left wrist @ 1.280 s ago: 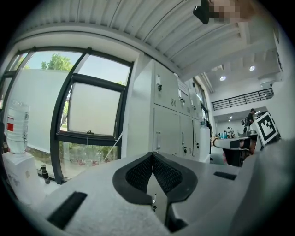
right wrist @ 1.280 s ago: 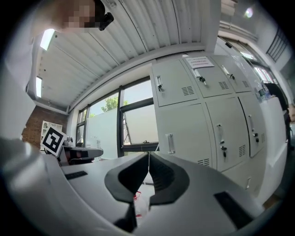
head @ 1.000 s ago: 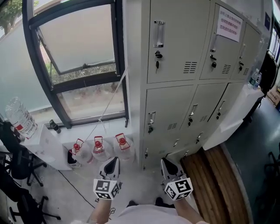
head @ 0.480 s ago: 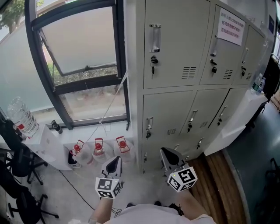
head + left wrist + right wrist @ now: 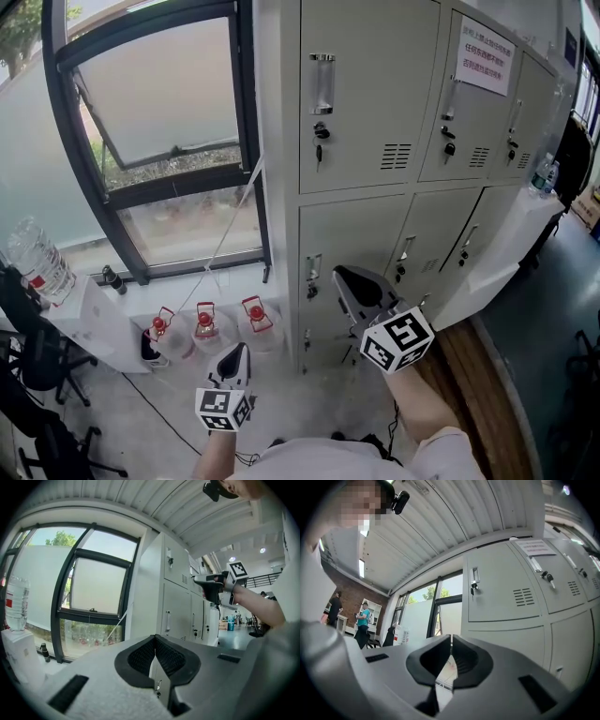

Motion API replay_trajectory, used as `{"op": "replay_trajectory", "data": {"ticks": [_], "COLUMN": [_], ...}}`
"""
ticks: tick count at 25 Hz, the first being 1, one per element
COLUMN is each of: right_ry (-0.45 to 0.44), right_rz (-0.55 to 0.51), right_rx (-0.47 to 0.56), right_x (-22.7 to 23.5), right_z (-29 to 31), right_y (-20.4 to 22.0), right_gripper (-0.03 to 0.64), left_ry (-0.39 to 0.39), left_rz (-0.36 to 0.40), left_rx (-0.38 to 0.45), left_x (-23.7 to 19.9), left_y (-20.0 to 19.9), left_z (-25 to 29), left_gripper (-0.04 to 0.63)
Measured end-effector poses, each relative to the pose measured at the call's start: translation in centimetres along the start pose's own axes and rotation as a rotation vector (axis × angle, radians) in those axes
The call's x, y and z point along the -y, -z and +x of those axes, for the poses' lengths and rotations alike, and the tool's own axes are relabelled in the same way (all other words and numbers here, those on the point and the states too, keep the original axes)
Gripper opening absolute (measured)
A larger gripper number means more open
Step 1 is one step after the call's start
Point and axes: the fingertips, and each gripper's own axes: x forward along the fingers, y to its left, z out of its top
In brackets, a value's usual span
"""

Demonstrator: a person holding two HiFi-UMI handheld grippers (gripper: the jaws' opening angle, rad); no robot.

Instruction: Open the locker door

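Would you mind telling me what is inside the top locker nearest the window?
Nothing inside shows: its door is shut. Only the door's handle, keyed lock and vent slots are visible.

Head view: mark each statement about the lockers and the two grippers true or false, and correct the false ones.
1. The top-left locker door is closed. True.
2. A paper notice is on that same door. False: the notice is on the next door to the right.
3. The right gripper grips a handle. False: its fingers are shut on nothing, in mid-air.
4. The left gripper is lower than the right. True.
5. Three red-capped jugs stand below the window. True.
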Motion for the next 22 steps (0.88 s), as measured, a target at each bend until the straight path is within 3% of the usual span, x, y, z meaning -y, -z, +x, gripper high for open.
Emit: {"op": "replay_trajectory", "data": {"ticks": [5,12,14,15,22], "right_ry": [-0.102,-0.086,-0.100,-0.109,-0.109], "right_rz": [0.012,-0.058,-0.075,-0.083,-0.101], "right_rx": [0.043,0.064,0.066,0.069,0.057], "right_x": [-0.3,1.3,1.4,1.5,3.2], "right_z": [2.7,5.6,6.6,7.0,10.0], "right_y": [-5.1,-10.7,-12.1,-12.8,-17.2], "right_gripper": [0.015,0.022,0.178,0.212,0.227], "left_ry": [-0.002,0.019,0.022,0.024,0.036], "left_rz": [-0.015,-0.020,-0.024,-0.027,-0.042], "left_rx": [-0.004,0.005,0.006,0.006,0.004], "left_x": [-1.4,-2.5,-3.0,-3.2,-4.1], "left_y": [0.3,0.4,0.5,0.5,1.0], "left_z": [-0.4,-0.5,-0.5,-0.5,-0.7], "left_gripper": [0.008,0.009,0.009,0.009,0.008]}}
